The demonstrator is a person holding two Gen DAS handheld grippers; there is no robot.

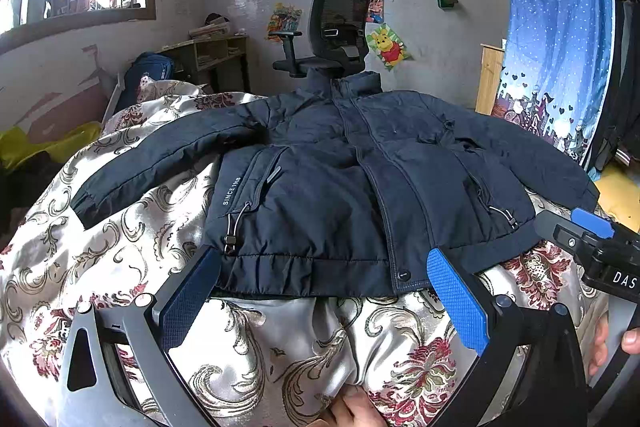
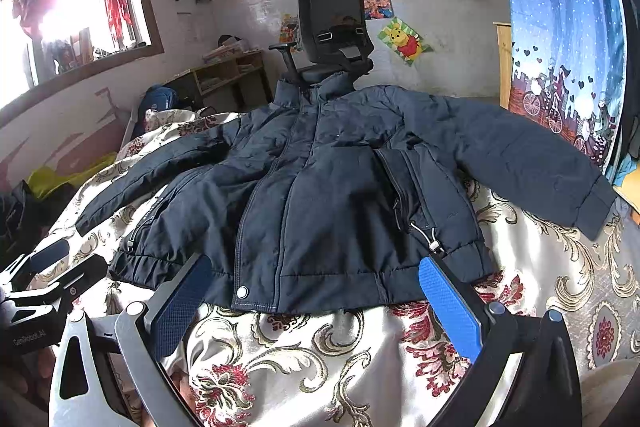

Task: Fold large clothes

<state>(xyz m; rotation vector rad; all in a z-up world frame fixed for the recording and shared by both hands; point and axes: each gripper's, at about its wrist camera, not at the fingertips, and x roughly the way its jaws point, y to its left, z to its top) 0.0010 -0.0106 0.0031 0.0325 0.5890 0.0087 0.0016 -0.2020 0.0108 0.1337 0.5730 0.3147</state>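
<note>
We held both grippers low over the floral bedspread (image 1: 280, 339), side by side at the near edge and aimed forward along the bed. The left gripper (image 1: 324, 267) faced the jacket's hem near its left half; the right gripper (image 2: 316, 277) faced the hem's right half, just beside the other.

The dark padded jacket (image 2: 320, 187) lay flat, front up and zipped, collar pointing away toward the office chair (image 2: 336, 23), hem nearest us, its long axis running across the bed through both spread sleeves.

Each gripper's fingers stood wide apart, tips at the hem's edge, clasping nothing; whether they touched the cloth we could not tell.
</note>
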